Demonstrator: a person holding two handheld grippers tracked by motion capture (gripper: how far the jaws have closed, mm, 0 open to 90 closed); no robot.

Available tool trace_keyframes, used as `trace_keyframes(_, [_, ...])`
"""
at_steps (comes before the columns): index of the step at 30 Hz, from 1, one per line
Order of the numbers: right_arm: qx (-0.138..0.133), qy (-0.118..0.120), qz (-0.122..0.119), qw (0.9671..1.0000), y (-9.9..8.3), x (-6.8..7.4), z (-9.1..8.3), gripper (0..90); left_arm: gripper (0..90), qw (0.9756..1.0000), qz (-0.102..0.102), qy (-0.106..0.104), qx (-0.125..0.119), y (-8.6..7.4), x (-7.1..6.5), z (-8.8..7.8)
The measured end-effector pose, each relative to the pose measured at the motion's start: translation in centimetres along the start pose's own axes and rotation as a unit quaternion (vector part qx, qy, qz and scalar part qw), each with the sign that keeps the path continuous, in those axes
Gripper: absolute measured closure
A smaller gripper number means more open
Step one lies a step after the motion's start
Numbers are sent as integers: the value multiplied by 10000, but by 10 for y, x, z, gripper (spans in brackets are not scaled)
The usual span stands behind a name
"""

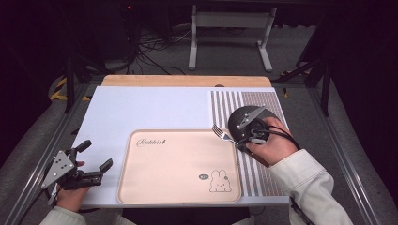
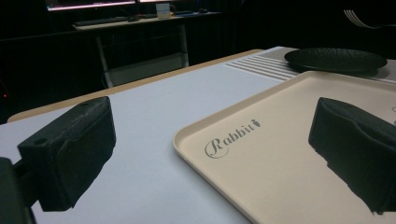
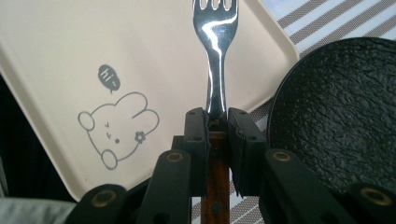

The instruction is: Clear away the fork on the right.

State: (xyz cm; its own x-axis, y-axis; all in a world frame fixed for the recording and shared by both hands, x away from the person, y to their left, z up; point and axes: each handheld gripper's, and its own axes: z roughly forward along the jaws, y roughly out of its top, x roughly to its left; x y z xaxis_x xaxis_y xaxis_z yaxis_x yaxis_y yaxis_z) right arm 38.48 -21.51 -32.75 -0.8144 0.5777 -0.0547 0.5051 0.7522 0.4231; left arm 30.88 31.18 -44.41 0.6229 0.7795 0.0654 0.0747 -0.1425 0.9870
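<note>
High view puts the beige tray point(image 1: 178, 166) at the middle of the table, and everything else is best placed from it. Just off the tray's far right corner lies the black plate point(image 1: 248, 123) on the striped mat point(image 1: 263, 173), with the right gripper point(image 1: 244, 138) above it. That gripper's jaws are nearly closed and pinch the fork point(image 3: 215, 46) by its neck, where the steel meets the wooden handle; the tines reach out over the tray's right edge. Well to the left of the tray, the left gripper point(image 1: 91, 161) rests with its jaws spread wide and nothing between them.

The chief risk, as I judge it, lies in the grip itself: the neck is narrow and smooth, so the fork could pivot between the pads or slip out and clatter onto the tray or plate if the hand tilts or moves briskly. A lesser risk is the handle end or the gripper's body catching the plate's rim on the way across and shoving the plate along the mat. The tines could also scrape the tray's raised lip if carried too low.
</note>
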Motion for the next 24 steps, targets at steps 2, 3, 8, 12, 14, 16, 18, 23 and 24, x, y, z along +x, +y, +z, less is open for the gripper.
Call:
trace_keyframes(2, [9,-17,158,9999,2,2,1,790,13,10000,-6,8,21,0,0,0])
trace_keyframes(3, [9,-17,158,9999,2,2,1,790,13,10000,-6,8,21,0,0,0])
trace_keyframes(8, [48,-103,666,9977,7,8,7,790,13,10000,-3,10,23,0,0,0])
trace_keyframes(12, [69,-266,1062,9940,11,12,10,790,13,10000,-7,10,11,0,0,0])
trace_keyframes(14, [65,-415,1179,9921,12,12,12,790,13,10000,-9,9,10,0,0,0])
trace_keyframes(16, [59,-380,1360,9900,14,13,14,790,13,10000,-10,-6,21,0,0,0])
trace_keyframes(18, [71,-418,1441,9887,15,14,16,790,13,10000,-8,-20,34,0,1,0])
trace_keyframes(23, [153,-365,1533,9874,17,16,21,790,13,10000,-15,-19,30,0,1,0])
trace_keyframes(24, [189,-390,1561,9868,18,17,23,790,13,10000,-17,-19,30,0,1,0])
